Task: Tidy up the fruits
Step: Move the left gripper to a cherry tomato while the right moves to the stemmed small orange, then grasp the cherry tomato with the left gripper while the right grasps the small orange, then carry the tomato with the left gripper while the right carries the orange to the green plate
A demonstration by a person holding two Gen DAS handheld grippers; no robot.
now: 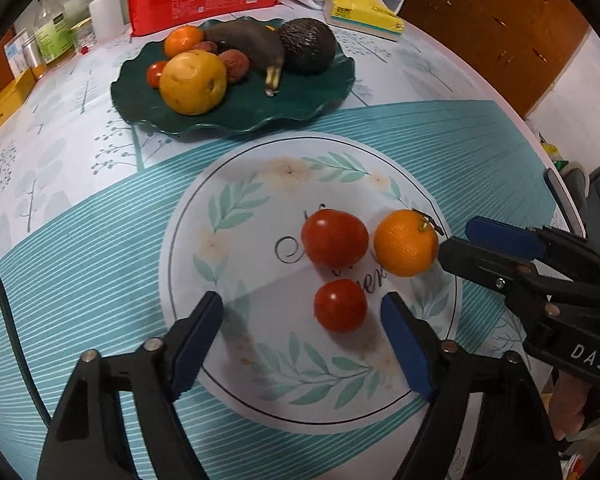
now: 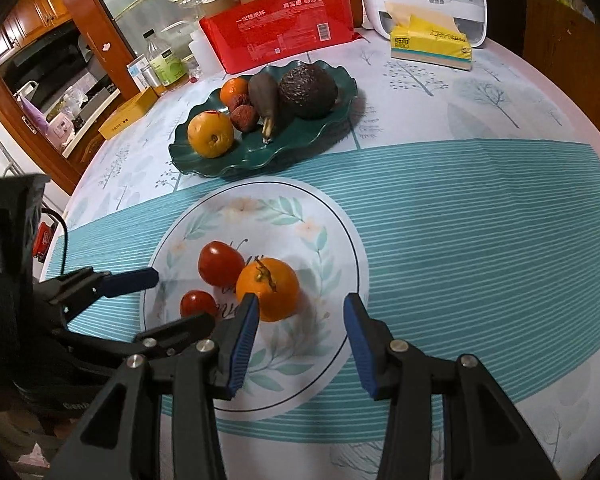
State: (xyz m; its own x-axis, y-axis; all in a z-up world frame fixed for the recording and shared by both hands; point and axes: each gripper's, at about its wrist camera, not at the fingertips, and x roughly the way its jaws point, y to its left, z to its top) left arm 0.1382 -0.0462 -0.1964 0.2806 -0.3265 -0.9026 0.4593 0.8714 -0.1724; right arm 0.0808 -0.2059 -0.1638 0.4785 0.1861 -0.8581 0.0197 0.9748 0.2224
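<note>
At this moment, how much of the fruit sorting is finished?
Done: the green plate holds several fruits already. In hand: nothing; the left claw and right claw are open. Left: two tomatoes and an orange on the table mat.

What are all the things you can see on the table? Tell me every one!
tomatoes: 2, red, on the round leaf print of the tablecloth
mandarin: 1, orange, beside the tomatoes
green plate: 1, dark green, wavy rim, behind the print
yellow fruit: 1, front of plate
dark banana: 1, brown-black, mid plate
avocado: 1, dark, back right of plate
lychees: 2, reddish, mid plate
small orange: 1, back of plate
small tomato: 1, red, left of plate
red package: 1, far edge
tissue box: 1, yellow, far right
left hand-held gripper: open, around the near tomato
right hand-held gripper: open, at the mandarin
</note>
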